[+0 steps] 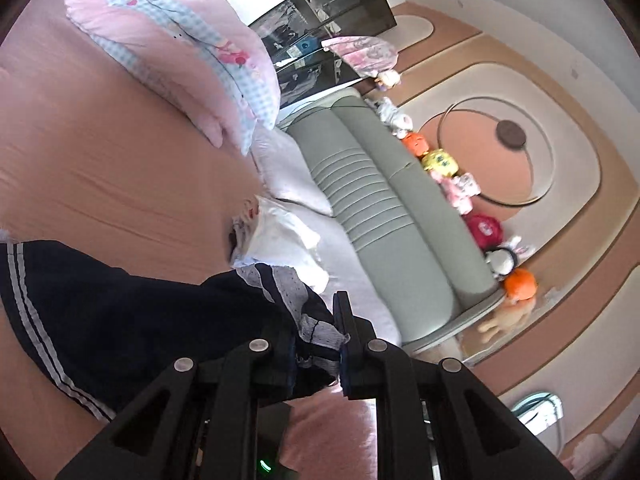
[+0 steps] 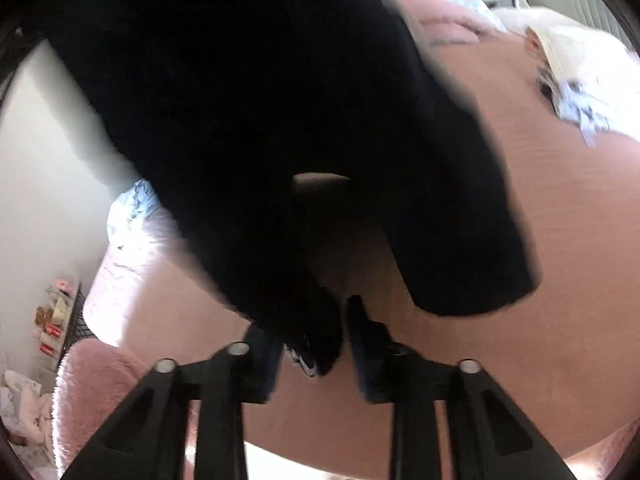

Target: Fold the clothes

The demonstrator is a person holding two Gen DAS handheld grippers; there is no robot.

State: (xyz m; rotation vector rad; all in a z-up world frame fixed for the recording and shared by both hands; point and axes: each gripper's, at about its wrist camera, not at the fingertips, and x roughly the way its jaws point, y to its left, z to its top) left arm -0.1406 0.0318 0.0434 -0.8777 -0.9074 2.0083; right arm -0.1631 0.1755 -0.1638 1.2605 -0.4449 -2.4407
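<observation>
On my left wrist view, the left gripper (image 1: 316, 344) has its fingers (image 1: 344, 332) nearly together, pinching the lace-trimmed edge of the garment (image 1: 120, 312). The cloth bunches right between the fingers and runs away to the left, its long axis lying roughly across the picture over the bed (image 1: 100, 152). It is dark navy with two white stripes along one border and pale lace at the gripped corner. Beyond it a pink quilt (image 1: 168, 48) lies on the bed, white pillows (image 1: 288, 184) near a green headboard (image 1: 380, 200).

On my right wrist view, the right gripper (image 2: 316, 344) has its fingers (image 2: 360, 328) a little apart, with a dark fold of the garment (image 2: 280, 120) between them; I cannot tell whether both pads press on it. The cloth hangs above the fingers, blurred and almost black, filling the upper picture and ending in a rounded flap at the right, over the bed (image 2: 540, 260).
</observation>
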